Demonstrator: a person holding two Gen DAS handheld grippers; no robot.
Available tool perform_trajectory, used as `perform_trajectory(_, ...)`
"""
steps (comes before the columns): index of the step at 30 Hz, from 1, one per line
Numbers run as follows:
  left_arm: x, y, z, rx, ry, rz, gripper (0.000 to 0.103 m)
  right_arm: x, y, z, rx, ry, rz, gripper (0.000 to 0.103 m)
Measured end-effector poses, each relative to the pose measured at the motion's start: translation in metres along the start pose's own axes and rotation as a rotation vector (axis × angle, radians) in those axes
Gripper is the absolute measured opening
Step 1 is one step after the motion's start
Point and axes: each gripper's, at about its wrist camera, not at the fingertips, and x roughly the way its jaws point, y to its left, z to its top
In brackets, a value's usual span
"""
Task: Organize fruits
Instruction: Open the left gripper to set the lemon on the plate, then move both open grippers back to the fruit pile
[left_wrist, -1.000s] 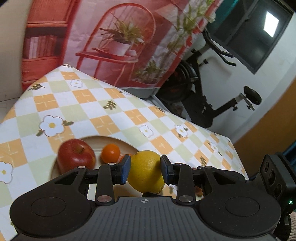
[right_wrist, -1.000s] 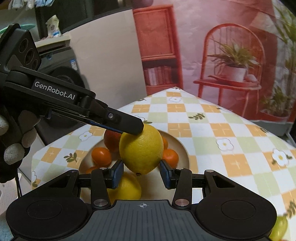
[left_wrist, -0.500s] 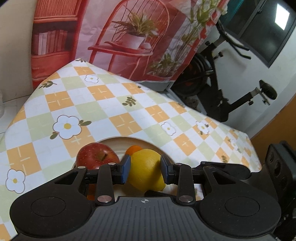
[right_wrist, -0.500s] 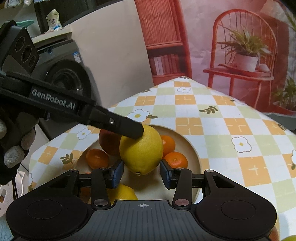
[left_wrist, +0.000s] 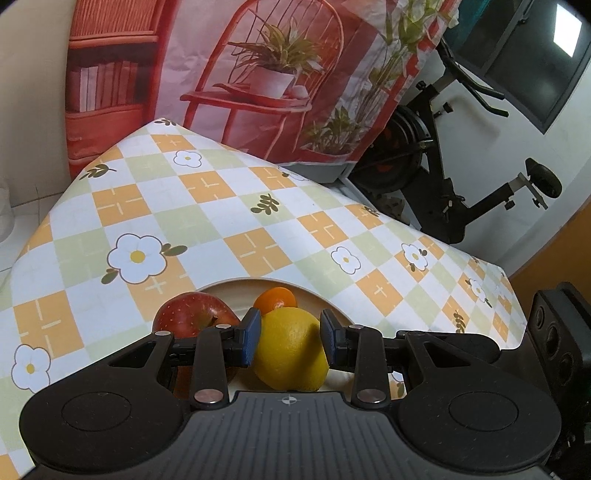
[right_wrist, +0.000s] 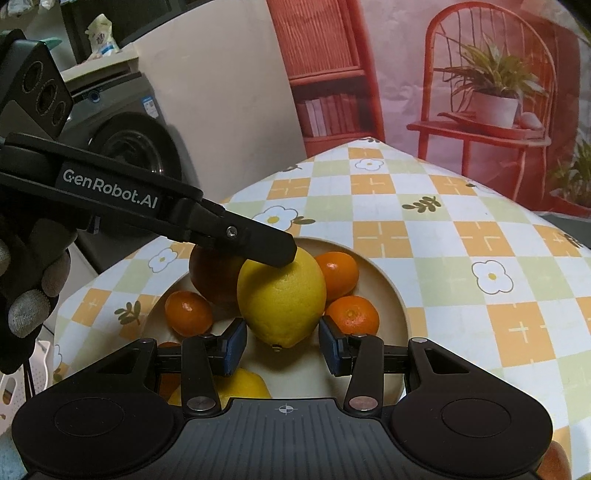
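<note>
- Over the plate (right_wrist: 391, 291) on the table (left_wrist: 221, 221), your left gripper (left_wrist: 290, 341) holds the lemon (left_wrist: 291, 350) across its middle, pads on both flanks.
- Around that same lemon (right_wrist: 282, 299), your right gripper (right_wrist: 282, 345) stands open, pads just beside the lower end, apparently not touching.
- Judge the lemon firm, moderately heavy, its waxy rind a little slippery; the widest girth likely gives the surest hold, while the tapered tip invites slipping.
- Beside it lie an apple (left_wrist: 192, 314) and tangerines (right_wrist: 351, 315), rounder and likely to roll if nudged.
</note>
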Motion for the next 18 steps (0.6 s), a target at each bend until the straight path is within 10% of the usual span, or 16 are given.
perform_trajectory(18,-0.031,-0.026,-0.008,0.063,-0.066,0.079,0.036,-0.049,0.006,-0.013,0.023,-0.100,-0.085,0.040)
